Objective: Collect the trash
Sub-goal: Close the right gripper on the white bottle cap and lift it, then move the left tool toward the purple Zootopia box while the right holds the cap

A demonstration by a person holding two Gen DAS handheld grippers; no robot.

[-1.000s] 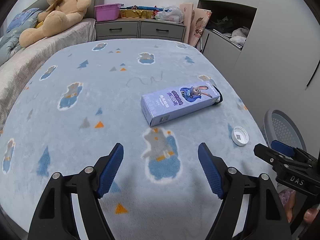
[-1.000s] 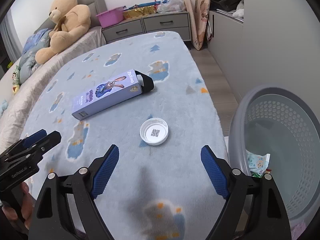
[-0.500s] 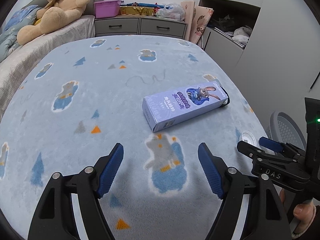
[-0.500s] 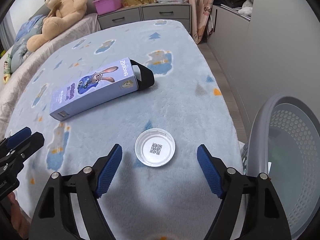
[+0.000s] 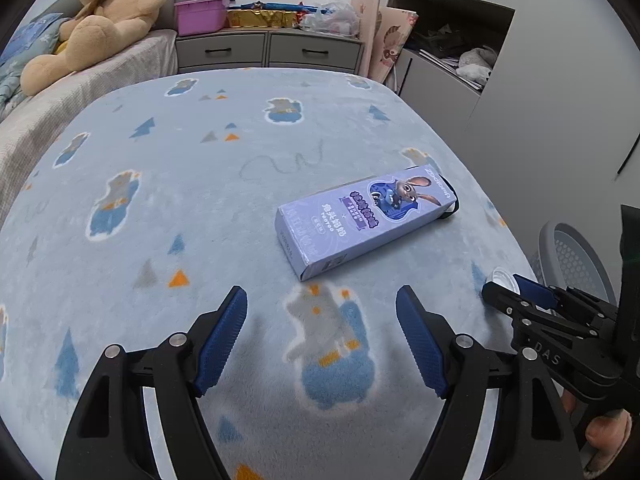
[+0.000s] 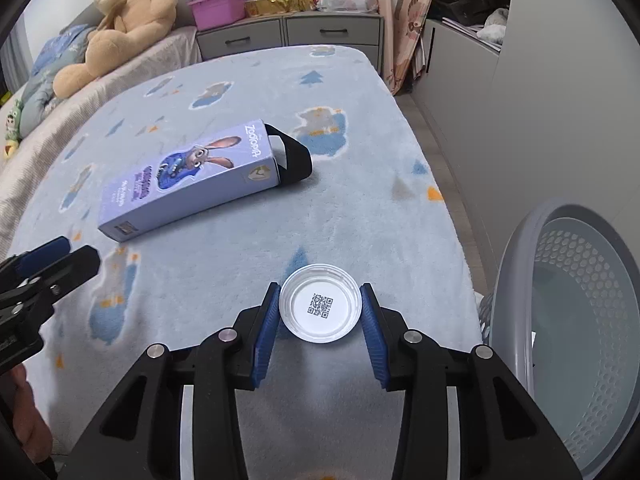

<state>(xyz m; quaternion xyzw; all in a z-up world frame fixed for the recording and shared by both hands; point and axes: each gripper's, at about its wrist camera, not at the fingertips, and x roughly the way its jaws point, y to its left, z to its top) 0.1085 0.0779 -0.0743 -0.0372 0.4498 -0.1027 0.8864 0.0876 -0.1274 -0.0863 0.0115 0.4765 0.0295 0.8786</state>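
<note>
On the blue fleece blanket, the right gripper was closing, pads touching a white lid; a grey basket stood at three o'clock. The left gripper hung wide open and empty, a purple carton at its one o'clock, drawers beyond.

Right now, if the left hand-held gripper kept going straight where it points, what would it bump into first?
Probably the blanket. The left hand-held gripper points down at a bare patch with a printed bear, its jaws open and empty. The purple box lies further on, so it would likely touch fabric first, though depth is hard to judge.
</note>
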